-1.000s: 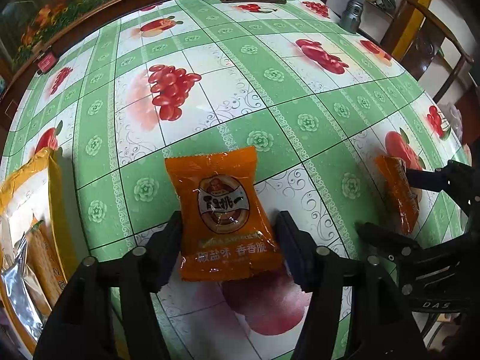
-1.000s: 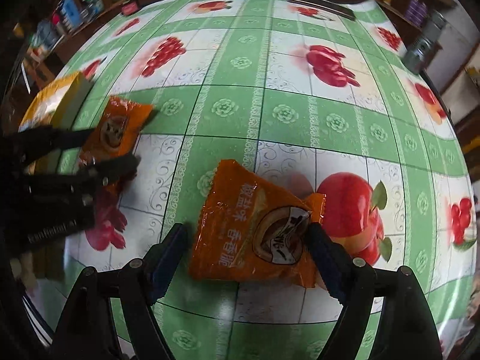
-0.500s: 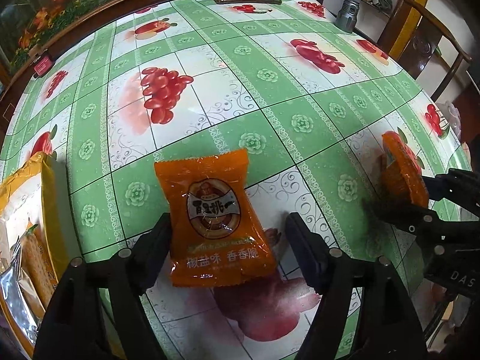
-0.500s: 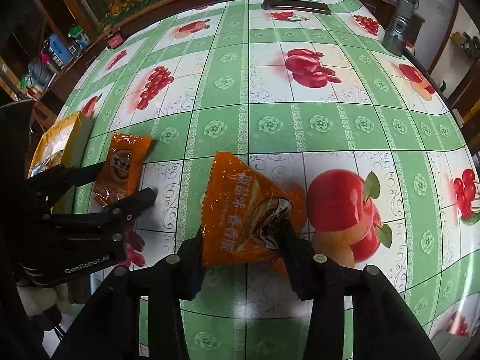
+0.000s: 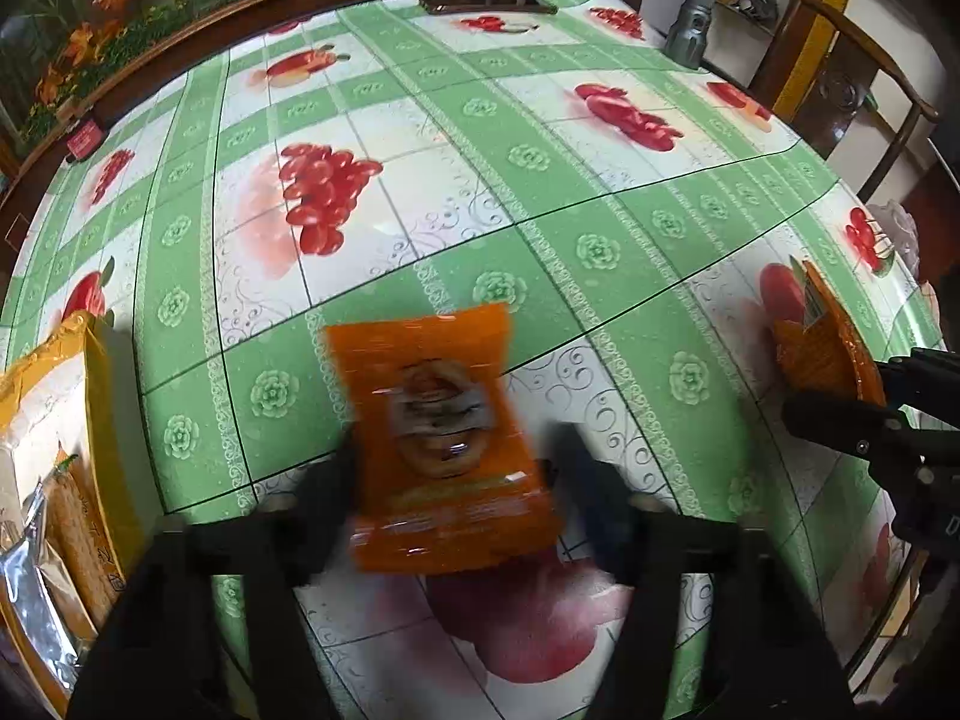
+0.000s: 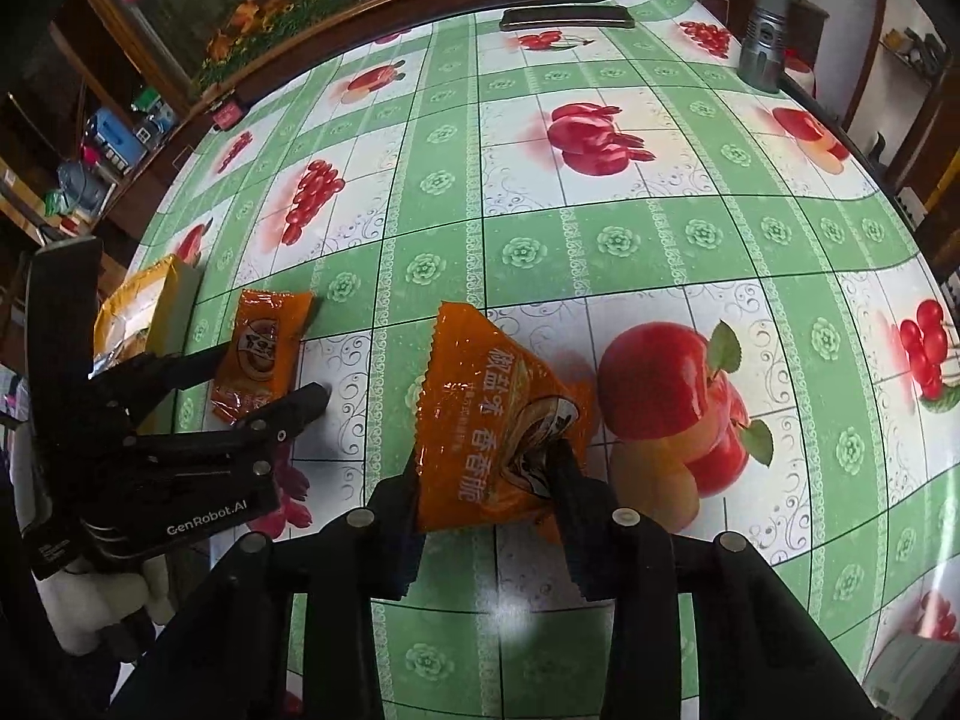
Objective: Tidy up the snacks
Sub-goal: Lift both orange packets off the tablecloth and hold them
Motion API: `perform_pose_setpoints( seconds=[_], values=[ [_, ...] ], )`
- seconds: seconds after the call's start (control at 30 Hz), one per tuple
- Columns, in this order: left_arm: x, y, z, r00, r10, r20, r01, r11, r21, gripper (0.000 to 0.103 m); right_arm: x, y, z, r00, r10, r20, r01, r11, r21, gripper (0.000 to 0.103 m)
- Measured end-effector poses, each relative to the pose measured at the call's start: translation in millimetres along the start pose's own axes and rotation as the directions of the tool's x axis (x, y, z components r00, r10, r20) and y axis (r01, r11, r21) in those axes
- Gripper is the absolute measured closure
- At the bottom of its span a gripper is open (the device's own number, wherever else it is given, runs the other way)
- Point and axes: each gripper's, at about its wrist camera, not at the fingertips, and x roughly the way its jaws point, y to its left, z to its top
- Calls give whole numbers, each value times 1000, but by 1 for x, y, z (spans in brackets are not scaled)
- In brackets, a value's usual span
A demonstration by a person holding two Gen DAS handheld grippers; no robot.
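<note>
An orange snack packet (image 5: 441,438) lies on the green fruit-print tablecloth (image 5: 480,180), blurred, between the fingers of my left gripper (image 5: 450,480), which stand open on either side of it. It also shows in the right wrist view (image 6: 261,354). My right gripper (image 6: 489,486) is shut on a second orange snack packet (image 6: 486,420) and holds it tilted above the cloth; this packet also shows at the right edge of the left wrist view (image 5: 822,342).
A yellow box (image 5: 42,450) with several snack packs inside stands at the left table edge. A grey flashlight (image 5: 690,18) and a dark phone (image 5: 486,2) lie at the far side. A wooden chair (image 5: 840,60) stands at the far right.
My right gripper closed on its packet and lifted it off the cloth. My left gripper stayed open around its packet and is now in motion, blurred.
</note>
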Motion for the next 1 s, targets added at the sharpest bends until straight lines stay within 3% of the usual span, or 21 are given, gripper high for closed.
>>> perform_pose_setpoints(
  seconds=[0.4, 0.77, 1.0],
  values=[
    [-10, -5, -13, 999, -42, -13, 41, 997, -64, 52, -16, -22, -10, 998, 58, 9, -59, 996, 70, 65],
    [-55, -21, -33, 997, -61, 45, 66, 990, -126, 52, -43, -36, -24, 993, 113, 25, -115, 990, 78, 65],
    [-89, -30, -54, 996, -34, 78, 46, 985, -169, 52, -60, -32, -36, 988, 151, 21, -152, 988, 35, 65]
  ],
)
